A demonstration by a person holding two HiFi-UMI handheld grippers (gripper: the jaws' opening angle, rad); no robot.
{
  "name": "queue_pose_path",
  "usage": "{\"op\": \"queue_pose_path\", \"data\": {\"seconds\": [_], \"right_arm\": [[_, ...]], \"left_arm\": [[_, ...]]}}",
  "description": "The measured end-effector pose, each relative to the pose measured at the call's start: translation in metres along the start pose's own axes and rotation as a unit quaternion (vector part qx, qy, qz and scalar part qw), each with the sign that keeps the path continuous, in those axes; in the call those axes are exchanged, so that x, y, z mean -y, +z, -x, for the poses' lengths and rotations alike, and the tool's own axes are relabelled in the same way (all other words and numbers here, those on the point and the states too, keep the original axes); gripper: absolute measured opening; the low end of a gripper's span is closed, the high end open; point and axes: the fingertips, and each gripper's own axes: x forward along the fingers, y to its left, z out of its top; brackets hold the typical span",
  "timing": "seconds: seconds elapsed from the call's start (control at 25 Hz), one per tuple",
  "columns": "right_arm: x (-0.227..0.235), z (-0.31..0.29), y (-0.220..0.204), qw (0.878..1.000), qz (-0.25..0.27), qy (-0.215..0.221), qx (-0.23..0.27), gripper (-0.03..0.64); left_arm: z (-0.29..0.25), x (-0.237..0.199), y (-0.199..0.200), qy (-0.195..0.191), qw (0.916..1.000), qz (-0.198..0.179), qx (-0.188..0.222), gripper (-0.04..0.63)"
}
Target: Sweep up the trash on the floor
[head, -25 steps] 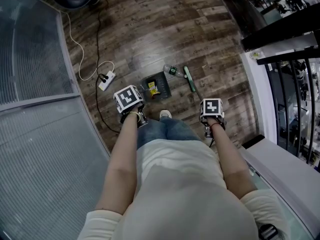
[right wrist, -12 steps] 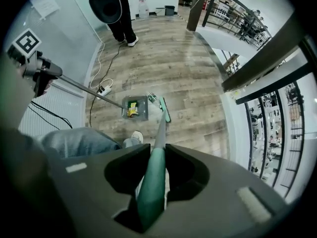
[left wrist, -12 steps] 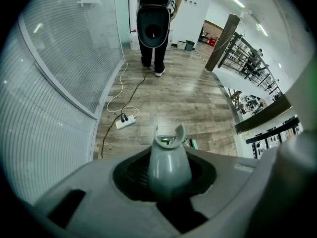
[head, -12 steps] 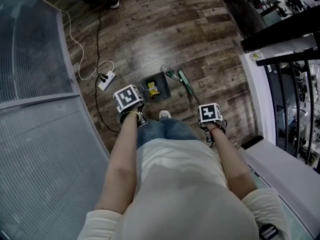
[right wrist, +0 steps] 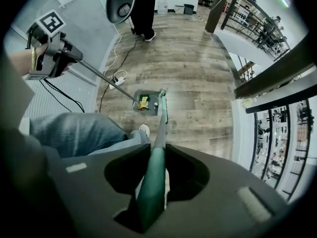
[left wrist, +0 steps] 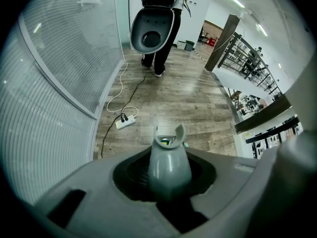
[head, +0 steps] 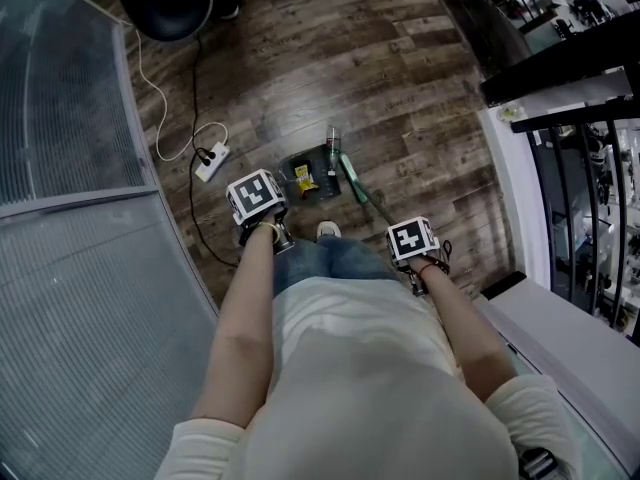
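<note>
Currently mid-sweep: broom (head: 350, 180) against the 3 o'clock edge of the dustpan (head: 322, 186).
Grips: left gripper (head: 278, 234) clamps the dustpan by its grey handle; right gripper (head: 415, 273) clamps the broom by its green stick. Yellow wrapper (head: 303, 177) lies in the pan, bottle (head: 332, 149) at its 1 o'clock corner. Next, I judge: flick bottle inward toward 9 o'clock.

Both forearms (head: 240, 318) stretched down-forward; left gripper (head: 266, 230) jaws clamped on grey handle (left wrist: 168, 165), right gripper (head: 417, 266) likewise (green handle (right wrist: 152, 185)).

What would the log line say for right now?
left gripper: shut on dustpan handle | right gripper: shut on broom handle | broom head: beside dustpan | yellow wrapper: in dustpan
</note>
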Motion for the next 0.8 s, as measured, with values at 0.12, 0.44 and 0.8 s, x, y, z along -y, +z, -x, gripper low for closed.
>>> {"op": "queue_pose_path", "data": {"seconds": [0.12, 0.44, 0.8], "right_arm": [[-0.004, 0.002, -0.001, 1.0, 0.019, 0.005, -0.004, 0.101], [-0.015, 0.009, -0.011, 0.999, 0.033, 0.034, -0.014, 0.101], [-0.01, 0.029, -0.023, 0.997, -0.01, 0.081, 0.002, 0.101]], "left_arm": [[-0.001, 0.003, 0.0, -0.003, 1.0, 0.002, -0.001, 0.091], [-0.001, -0.006, -0.004, 0.017, 0.9998, -0.002, -0.01, 0.091], [-0.002, 0.0, -0.002, 0.004, 1.0, 0.001, -0.005, 0.091]]}}
